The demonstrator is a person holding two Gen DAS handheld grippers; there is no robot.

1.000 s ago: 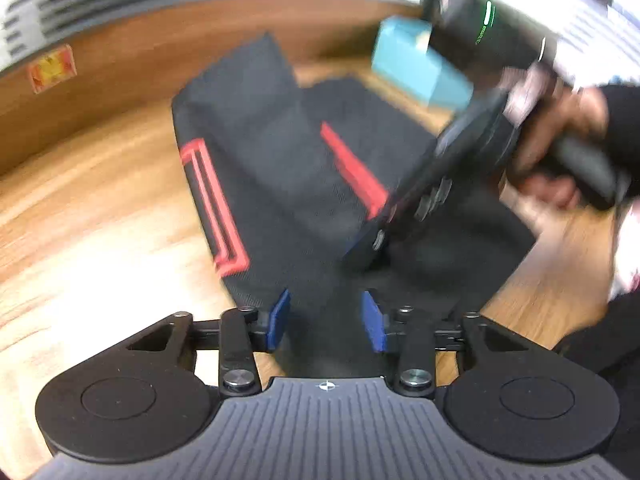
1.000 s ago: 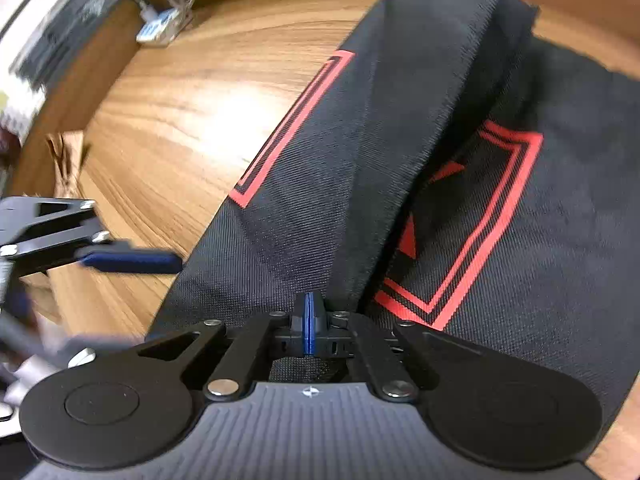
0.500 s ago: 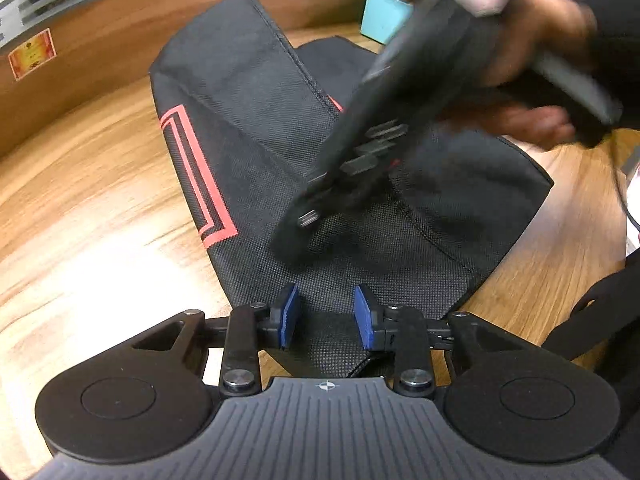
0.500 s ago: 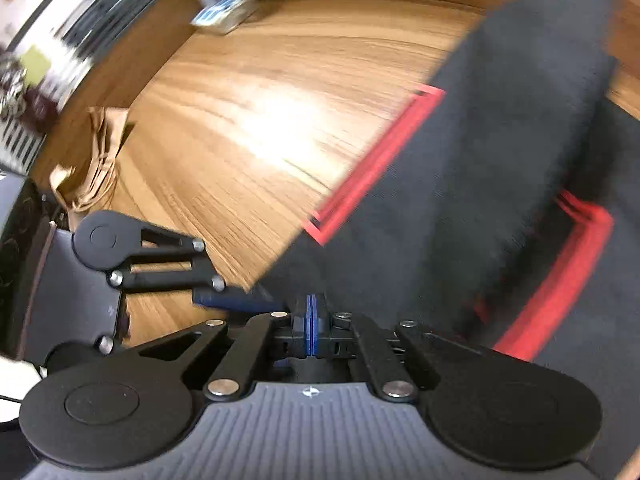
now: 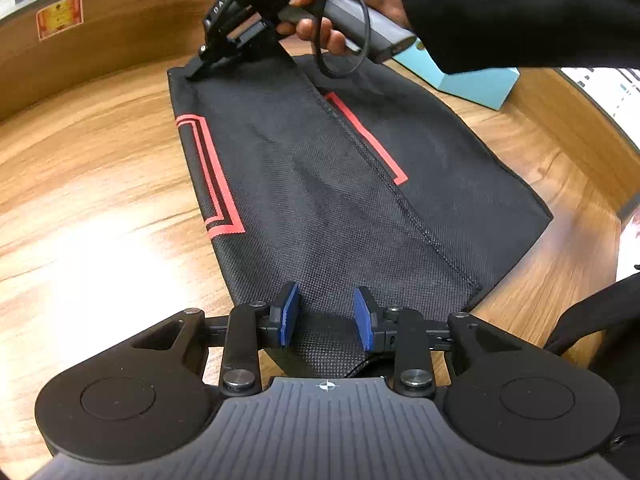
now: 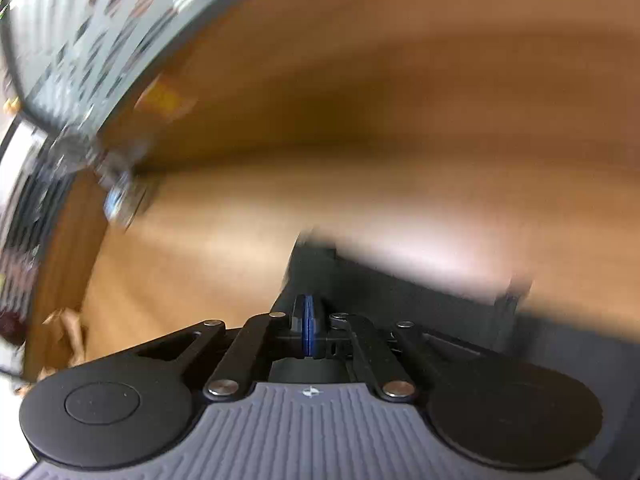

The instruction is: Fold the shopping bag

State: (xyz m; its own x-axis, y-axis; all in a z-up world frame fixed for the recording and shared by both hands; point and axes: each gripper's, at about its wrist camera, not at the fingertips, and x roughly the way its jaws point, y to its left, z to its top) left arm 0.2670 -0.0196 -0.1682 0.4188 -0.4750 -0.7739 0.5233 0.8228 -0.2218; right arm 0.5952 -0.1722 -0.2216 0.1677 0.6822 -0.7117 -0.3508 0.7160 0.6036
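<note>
Hand-held gripper on the right (image 5: 196, 74), pads pressed together, pins the shopping bag's (image 5: 320, 184) far corner flat on the wooden surface (image 5: 100, 200) — the left one (image 5: 326, 316) straddles the near edge, spread — so next, I judge, comes creasing and folding again.

The left claw (image 5: 326, 316) points steeply downward, its blue pads (image 5: 289, 314) apart. Across from it, a dark-sleeved hand (image 5: 340, 12) holds the right claw (image 5: 196, 74), pads (image 6: 309, 330) pressed together.

The black shopping bag (image 5: 320, 184) (red line print, stitched seam) lies flat, folded lengthwise, on the wooden table (image 5: 92, 200).
</note>
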